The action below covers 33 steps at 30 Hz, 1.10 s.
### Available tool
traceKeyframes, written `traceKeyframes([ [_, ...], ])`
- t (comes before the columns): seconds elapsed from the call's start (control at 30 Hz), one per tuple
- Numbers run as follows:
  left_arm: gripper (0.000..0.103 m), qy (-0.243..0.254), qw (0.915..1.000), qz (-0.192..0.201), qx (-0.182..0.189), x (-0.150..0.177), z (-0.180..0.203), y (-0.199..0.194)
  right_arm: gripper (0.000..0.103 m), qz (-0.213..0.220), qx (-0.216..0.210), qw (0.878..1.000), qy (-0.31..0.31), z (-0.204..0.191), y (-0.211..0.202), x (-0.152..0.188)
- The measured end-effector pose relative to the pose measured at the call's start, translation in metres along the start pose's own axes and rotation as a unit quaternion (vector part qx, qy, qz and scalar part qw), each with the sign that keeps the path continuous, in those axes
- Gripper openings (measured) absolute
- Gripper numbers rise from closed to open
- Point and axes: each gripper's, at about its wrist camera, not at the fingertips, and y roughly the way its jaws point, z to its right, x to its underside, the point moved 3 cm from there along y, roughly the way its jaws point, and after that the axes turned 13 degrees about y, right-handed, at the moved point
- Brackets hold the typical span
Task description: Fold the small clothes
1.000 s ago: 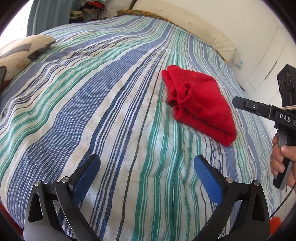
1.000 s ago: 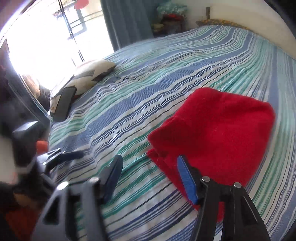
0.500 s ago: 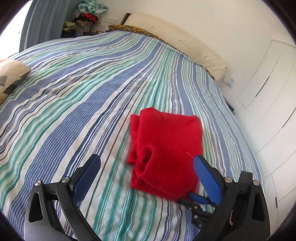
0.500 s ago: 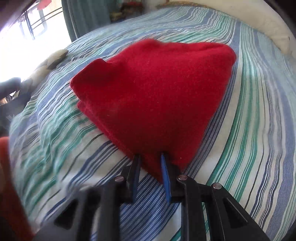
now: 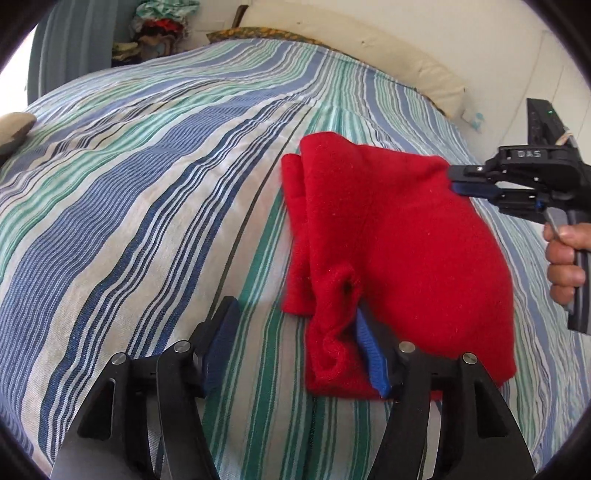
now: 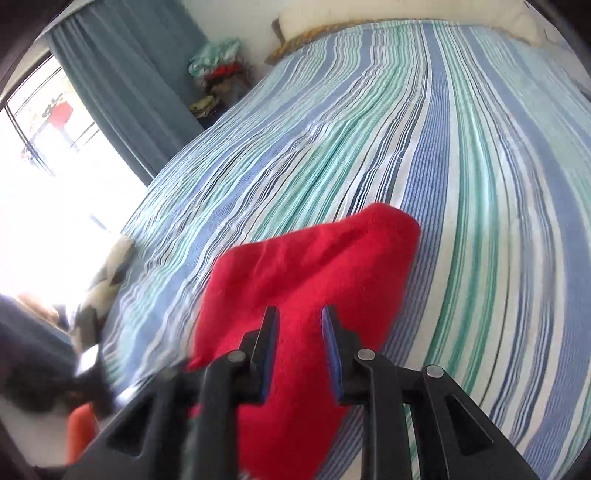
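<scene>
A red folded garment (image 5: 399, 251) lies on the striped bedspread (image 5: 166, 206). My left gripper (image 5: 295, 343) is at its near left edge, and its jaws are closing. The right finger (image 5: 369, 350) is tucked into a fold of the red cloth. The left finger (image 5: 221, 339) stands apart on the bedspread, so the garment's edge lies loosely between them. My right gripper (image 5: 454, 181) is shut on the garment's far right corner. In the right wrist view the red garment (image 6: 314, 273) fills the gap of that gripper (image 6: 299, 332).
A person's hand (image 5: 565, 258) holds the right gripper's handle. A cream pillow (image 5: 369, 48) lies along the headboard, and a patterned cushion (image 5: 14, 129) at the bed's left edge. A clothes pile (image 5: 159, 26) and a blue curtain (image 6: 122, 85) stand beyond the bed.
The left gripper came up to the garment, narrowed, and slid one finger into its fold. The right gripper closed on the garment's corner and swung with it to the far right side.
</scene>
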Motion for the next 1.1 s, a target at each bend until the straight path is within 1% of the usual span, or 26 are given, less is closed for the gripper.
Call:
traceKeyframes([
  [0.03,0.065,-0.003,1.0000,0.002,0.005,0.000,-0.001,0.000,0.024,-0.008,0.012,1.000,0.020,0.009,0.022,-0.014],
  [0.07,0.067,-0.005,0.9999,0.003,0.010,-0.001,-0.001,0.001,0.024,-0.019,0.040,0.998,0.039,0.022,0.047,-0.022],
  [0.1,0.067,-0.006,0.9999,0.002,0.012,-0.001,-0.001,0.001,0.025,-0.035,0.073,0.995,0.055,0.036,0.071,-0.024],
  [0.13,0.067,-0.006,0.9999,0.002,0.013,-0.001,-0.002,0.002,0.025,-0.042,0.089,0.993,0.066,0.044,0.091,-0.021],
  [0.17,0.067,-0.006,0.9999,0.003,0.013,-0.001,-0.002,0.002,0.025,-0.021,0.089,0.994,0.065,0.045,0.095,-0.020],
  [0.2,0.067,-0.006,0.9999,0.005,0.014,0.000,-0.002,0.002,0.028,0.000,0.089,0.995,0.056,0.040,0.091,-0.020],
  [0.27,0.067,-0.008,0.9998,0.007,0.017,0.000,-0.002,0.003,0.028,0.029,0.085,0.995,0.040,0.025,0.071,-0.016],
  [0.33,0.067,-0.009,0.9998,0.008,0.017,0.000,-0.002,0.003,0.028,0.062,0.058,0.996,0.019,0.005,0.036,-0.006],
  [0.37,0.067,-0.008,0.9998,0.008,0.017,0.000,-0.002,0.003,0.028,0.075,0.051,0.996,0.003,-0.007,0.017,0.006],
  [0.43,0.067,-0.008,0.9998,0.007,0.016,0.000,-0.001,0.003,0.029,0.082,0.036,0.995,-0.037,-0.029,-0.012,0.041],
  [0.47,0.068,-0.007,0.9998,0.006,0.015,0.000,-0.001,0.003,0.029,0.080,0.028,0.995,-0.051,-0.035,-0.020,0.061],
  [0.5,0.068,-0.005,0.9999,0.004,0.014,-0.001,-0.001,0.003,0.031,0.071,0.029,0.995,-0.056,-0.039,-0.018,0.081],
  [0.53,0.069,-0.002,0.9999,0.001,0.013,-0.001,0.000,0.004,0.031,0.051,0.040,0.996,-0.058,-0.036,-0.008,0.103],
  [0.57,0.071,0.004,0.9999,-0.003,0.012,-0.002,0.002,0.004,0.032,0.022,0.063,0.996,-0.056,-0.023,0.006,0.127],
  [0.6,0.071,0.007,0.9999,-0.006,0.008,-0.003,0.003,0.003,0.032,0.006,0.084,0.995,-0.050,-0.010,0.019,0.146],
  [0.63,0.071,0.008,0.9999,-0.013,0.007,-0.004,0.003,0.000,0.032,0.036,0.083,0.995,-0.050,-0.004,0.015,0.157],
  [0.67,0.072,0.007,0.9997,-0.025,0.006,-0.006,0.003,-0.004,0.033,0.058,0.092,0.992,-0.060,-0.006,0.007,0.162],
  [0.7,0.075,0.006,0.9993,-0.038,0.001,-0.007,0.002,-0.011,0.037,0.060,0.110,0.990,-0.067,-0.013,0.000,0.166],
  [0.73,0.083,0.005,0.9988,-0.047,-0.010,-0.006,0.000,-0.022,0.046,0.063,0.123,0.989,-0.061,-0.018,-0.007,0.167],
  [0.77,0.092,0.000,0.9985,-0.049,-0.024,-0.004,-0.002,-0.035,0.052,0.069,0.127,0.988,-0.047,-0.020,-0.018,0.171],
  [0.8,0.094,-0.005,0.9983,-0.045,-0.036,-0.001,-0.004,-0.048,0.062,0.077,0.123,0.989,-0.035,-0.021,-0.029,0.176],
  [0.83,0.094,-0.007,0.9983,-0.040,-0.042,0.002,-0.005,-0.059,0.069,0.085,0.122,0.988,-0.031,-0.023,-0.039,0.183],
  [0.97,0.095,0.013,0.9966,-0.045,-0.068,0.013,-0.004,-0.089,0.070,0.101,0.149,0.983,-0.035,-0.016,-0.066,0.217],
  [1.03,0.095,0.022,0.9952,-0.046,-0.083,0.017,-0.002,-0.098,0.070,0.098,0.159,0.982,-0.020,-0.007,-0.073,0.234],
  [1.1,0.095,0.027,0.9944,-0.048,-0.090,0.018,0.000,-0.102,0.070,0.096,0.163,0.982,0.002,0.002,-0.081,0.245],
])
